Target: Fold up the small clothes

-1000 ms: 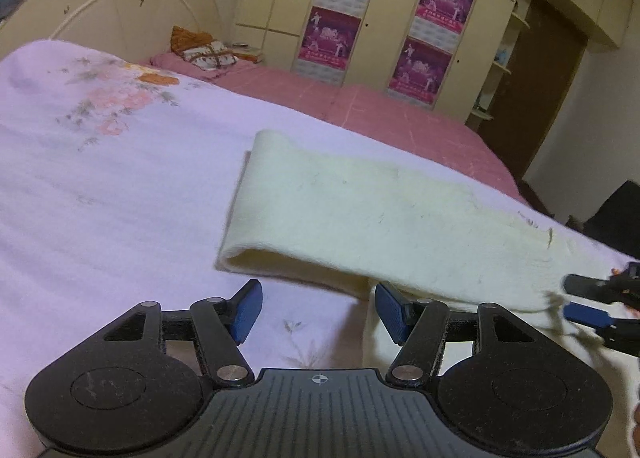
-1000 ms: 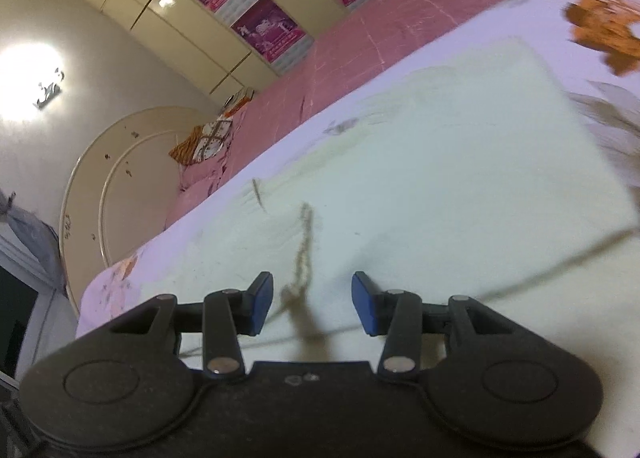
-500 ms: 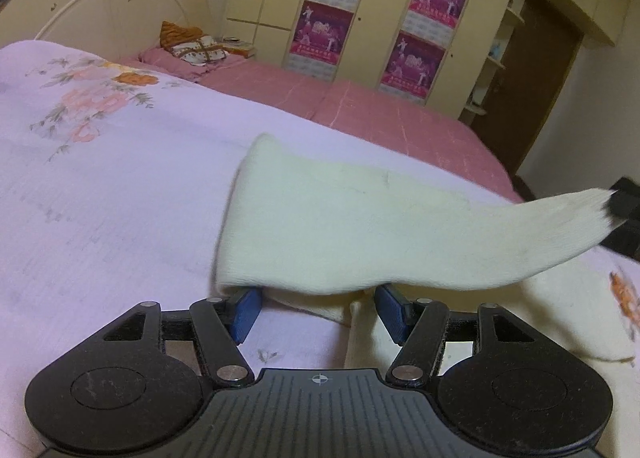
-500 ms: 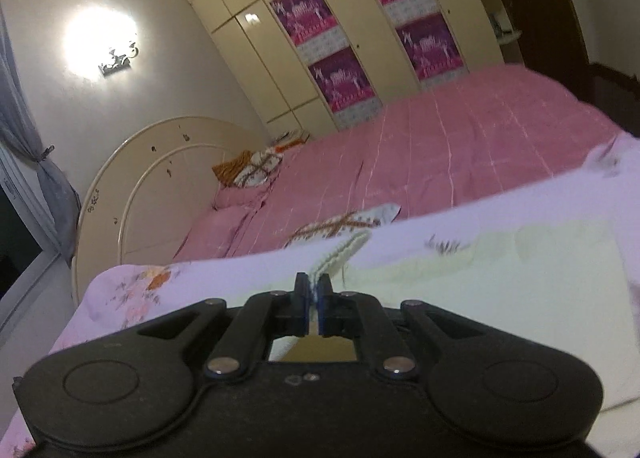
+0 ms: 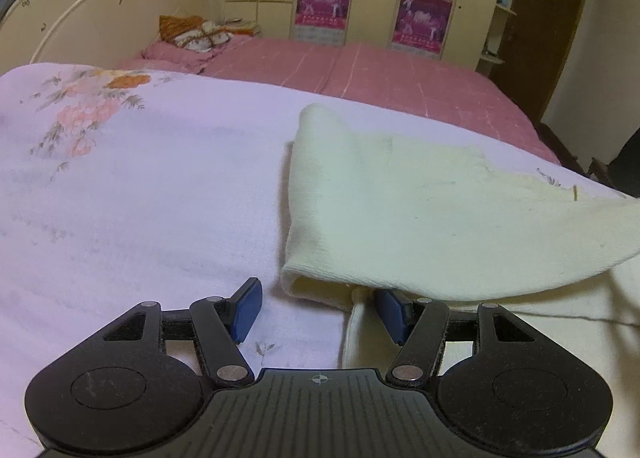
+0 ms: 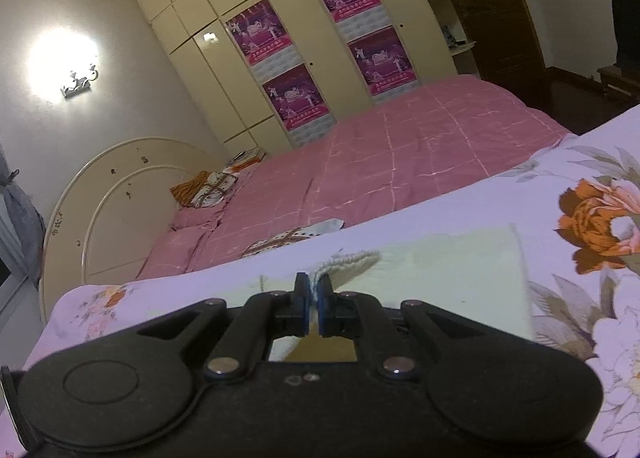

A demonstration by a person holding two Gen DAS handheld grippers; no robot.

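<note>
I am working over a lilac floral bedsheet (image 5: pixel 152 194) that covers the near part of a bed; beyond it runs a pink checked bedspread (image 5: pixel 360 70) up to a cream arched headboard (image 5: pixel 92 18). Behind the bedspread stands a cream wardrobe wall (image 6: pixel 208 70) carrying purple posters (image 6: pixel 296 94). A lit wall lamp (image 6: pixel 78 84) hangs on the wall left of the wardrobe, and patterned cushions (image 5: pixel 196 32) lie at the headboard end of the bedspread.

The cream cloth (image 5: pixel 420 218) lies on the floral bedsheet, with its upper layer lifted and draped over toward the near side, forming a rounded fold at its left.

My left gripper (image 5: pixel 318 310) is spread wide, low over the sheet at the near edge of the cloth. Its right pad sits tucked just under the draped layer; the left pad is clear of the fabric. It grips nothing.

My right gripper (image 6: pixel 314 298) is closed down tight, pinching a frayed corner of the cream cloth (image 6: pixel 440 266) between its blue pads.
</note>
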